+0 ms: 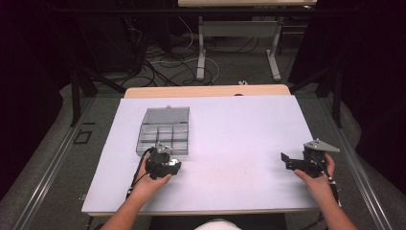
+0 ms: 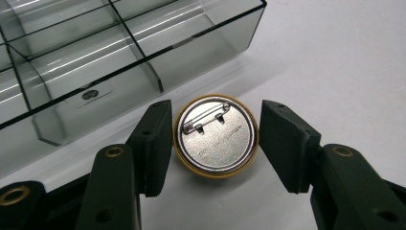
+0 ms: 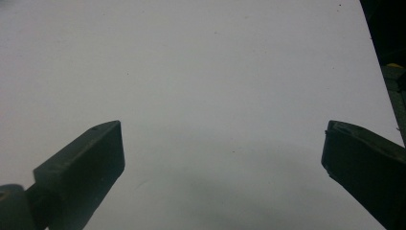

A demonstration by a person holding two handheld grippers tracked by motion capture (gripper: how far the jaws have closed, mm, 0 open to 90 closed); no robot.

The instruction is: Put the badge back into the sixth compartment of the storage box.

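Note:
A round pin badge (image 2: 215,136) lies face down on the white table top, showing its silver back, safety pin and yellow rim. My left gripper (image 2: 215,120) is open around it: the left jaw almost touches the rim and the right jaw stands a little apart. In the high view the left gripper (image 1: 163,162) sits at the near edge of a clear compartment box (image 1: 163,129). My right gripper (image 1: 287,162) rests open at the right side of the table, and between the right gripper's (image 3: 222,132) jaws there is just bare white surface.
The clear box (image 2: 95,57) has its lid open and several divided compartments just beyond the badge. The white table top (image 1: 234,134) stretches between the two hands. Its right edge (image 3: 378,72) runs close to the right gripper. Cables and table legs lie on the floor beyond.

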